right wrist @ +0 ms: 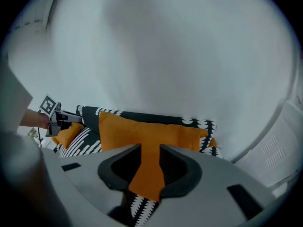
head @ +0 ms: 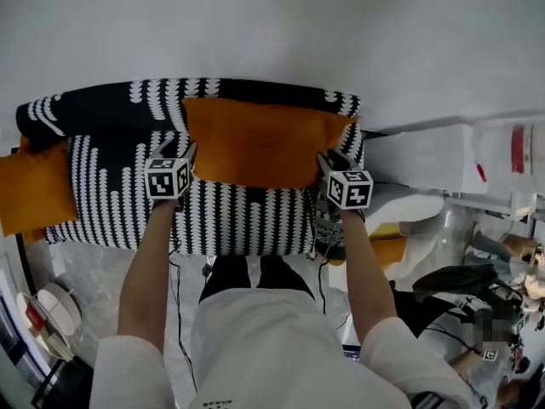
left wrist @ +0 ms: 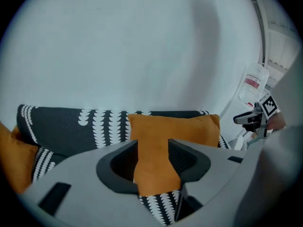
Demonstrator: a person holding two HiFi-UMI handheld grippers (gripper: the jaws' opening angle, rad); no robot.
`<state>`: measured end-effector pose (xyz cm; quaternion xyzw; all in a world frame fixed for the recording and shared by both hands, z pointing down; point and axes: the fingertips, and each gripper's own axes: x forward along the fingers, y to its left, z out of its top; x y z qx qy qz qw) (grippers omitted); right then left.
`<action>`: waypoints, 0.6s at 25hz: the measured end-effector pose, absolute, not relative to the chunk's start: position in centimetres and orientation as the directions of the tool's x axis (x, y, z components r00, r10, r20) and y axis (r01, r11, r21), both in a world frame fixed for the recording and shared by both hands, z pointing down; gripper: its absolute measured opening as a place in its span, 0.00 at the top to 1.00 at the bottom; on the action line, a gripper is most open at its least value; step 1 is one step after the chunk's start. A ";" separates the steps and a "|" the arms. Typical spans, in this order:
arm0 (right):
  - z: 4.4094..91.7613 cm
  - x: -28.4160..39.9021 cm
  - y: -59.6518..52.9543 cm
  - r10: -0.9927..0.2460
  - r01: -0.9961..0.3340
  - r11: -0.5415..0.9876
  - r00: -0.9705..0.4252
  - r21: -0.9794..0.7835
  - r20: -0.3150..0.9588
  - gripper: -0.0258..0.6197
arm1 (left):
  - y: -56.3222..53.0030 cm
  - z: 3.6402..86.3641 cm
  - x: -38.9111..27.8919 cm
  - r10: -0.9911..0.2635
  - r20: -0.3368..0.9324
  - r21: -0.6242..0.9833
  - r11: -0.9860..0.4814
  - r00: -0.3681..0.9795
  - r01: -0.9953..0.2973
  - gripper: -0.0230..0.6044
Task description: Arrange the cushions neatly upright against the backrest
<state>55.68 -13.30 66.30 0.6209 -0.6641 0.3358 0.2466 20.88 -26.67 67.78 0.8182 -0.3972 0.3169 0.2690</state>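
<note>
Standing large orange fabric cushion upright against black-and-white patterned sofa backrest | left gripper jaws spread around lower-left corner, likely steadying | right gripper pinched lower-right corner, likely against tipping | second orange cushion lay at sofa's left end.

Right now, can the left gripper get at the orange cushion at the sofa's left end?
Probably yes. The left gripper sits at the middle cushion's lower corner, jaws apart, and only bare patterned sofa lies between it and the end cushion.
</note>
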 end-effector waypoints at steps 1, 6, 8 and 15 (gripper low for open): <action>65.9 54.9 -12.4 -0.661 -0.987 0.025 -0.135 -0.157 0.738 0.78 | -25.2 66.7 21.2 -0.488 0.726 0.185 -0.540 0.485 -0.821 0.65; 63.3 52.9 -8.9 -0.691 -0.969 0.103 -0.232 -0.225 0.685 0.89 | -18.4 61.6 21.7 -0.564 0.688 0.151 -0.504 0.457 -0.850 0.83; 61.8 52.3 -7.5 -0.704 -0.960 0.136 -0.266 -0.243 0.658 0.91 | -15.5 60.0 21.7 -0.588 0.678 0.153 -0.474 0.441 -0.867 0.89; 56.8 48.6 -2.1 -0.711 -0.912 0.301 -0.409 -0.278 0.572 0.92 | -4.1 56.3 21.3 -0.661 0.642 0.171 -0.371 0.389 -0.913 0.93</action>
